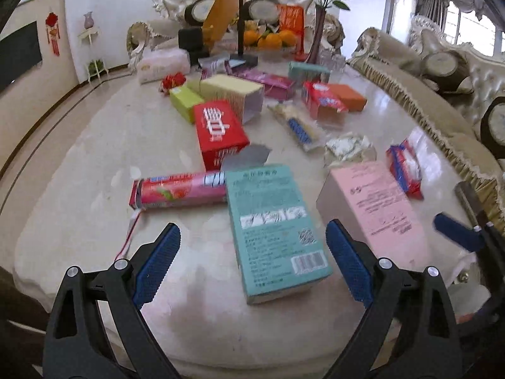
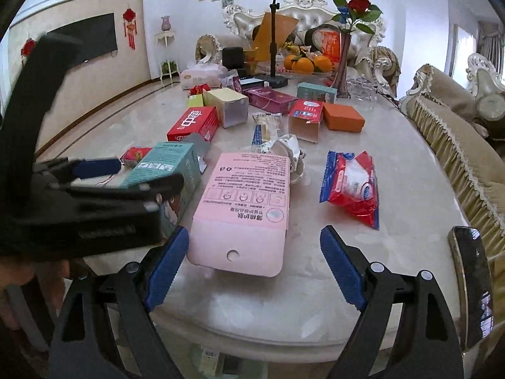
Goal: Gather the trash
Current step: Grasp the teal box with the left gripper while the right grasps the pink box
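Left gripper point(image 1: 252, 260) hovered with fingers spread wide around the teal box point(image 1: 271, 230), lined up for a grab, nothing gripped | right gripper point(image 2: 254, 265) likewise released, framing the pink box point(image 2: 244, 211) lying flat at the counter point(image 2: 394, 221) near edge | more trash scattered beyond: red wrapper point(image 2: 350, 186), red box point(image 1: 219, 132); none collected yet, I'd judge.

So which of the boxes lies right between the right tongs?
The pink box. Its near end sits between the open right tongs, while the teal box lies further left, by the left tongs.
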Demonstrator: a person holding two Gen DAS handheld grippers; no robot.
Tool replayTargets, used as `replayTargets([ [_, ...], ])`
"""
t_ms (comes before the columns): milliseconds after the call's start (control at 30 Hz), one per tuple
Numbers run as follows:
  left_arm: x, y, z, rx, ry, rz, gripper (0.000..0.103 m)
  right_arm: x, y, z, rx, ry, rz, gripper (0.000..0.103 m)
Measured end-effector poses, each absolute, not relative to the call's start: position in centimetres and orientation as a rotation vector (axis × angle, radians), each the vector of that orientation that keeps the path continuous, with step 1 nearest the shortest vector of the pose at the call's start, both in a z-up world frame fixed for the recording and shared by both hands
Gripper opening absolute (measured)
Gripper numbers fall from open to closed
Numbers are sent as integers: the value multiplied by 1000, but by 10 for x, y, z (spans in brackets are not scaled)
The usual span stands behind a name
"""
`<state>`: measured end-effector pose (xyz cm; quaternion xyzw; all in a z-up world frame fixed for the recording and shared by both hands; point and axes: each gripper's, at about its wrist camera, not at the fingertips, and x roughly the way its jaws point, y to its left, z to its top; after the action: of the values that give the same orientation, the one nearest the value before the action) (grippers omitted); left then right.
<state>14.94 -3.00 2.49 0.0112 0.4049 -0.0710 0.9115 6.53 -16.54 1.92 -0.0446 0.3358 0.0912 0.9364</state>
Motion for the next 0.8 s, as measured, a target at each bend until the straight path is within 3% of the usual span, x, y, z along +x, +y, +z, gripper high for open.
replayTargets([
  [367, 172, -28, 12, -14, 890, -115, 90, 89, -152, 3, -76, 699, 139, 81],
  [433, 174, -27, 6, -7, 907, -112, 76, 100, -154, 0, -70, 722, 130, 79],
  [500, 174, -24, 3, -24, 907, -114, 54, 106, -155, -4, -59, 736, 129, 78],
  [567, 172, -23, 3, -13, 901, -102, 49, 109, -155, -6, -57, 743, 142, 72],
  [600, 172, -22, 3, -19, 899, -107, 48, 110, -154, -7, -59, 748, 146, 62],
  [800, 167, -16, 3, -31, 887, -118, 47, 104, -155, -6, -76, 751, 167, 61],
])
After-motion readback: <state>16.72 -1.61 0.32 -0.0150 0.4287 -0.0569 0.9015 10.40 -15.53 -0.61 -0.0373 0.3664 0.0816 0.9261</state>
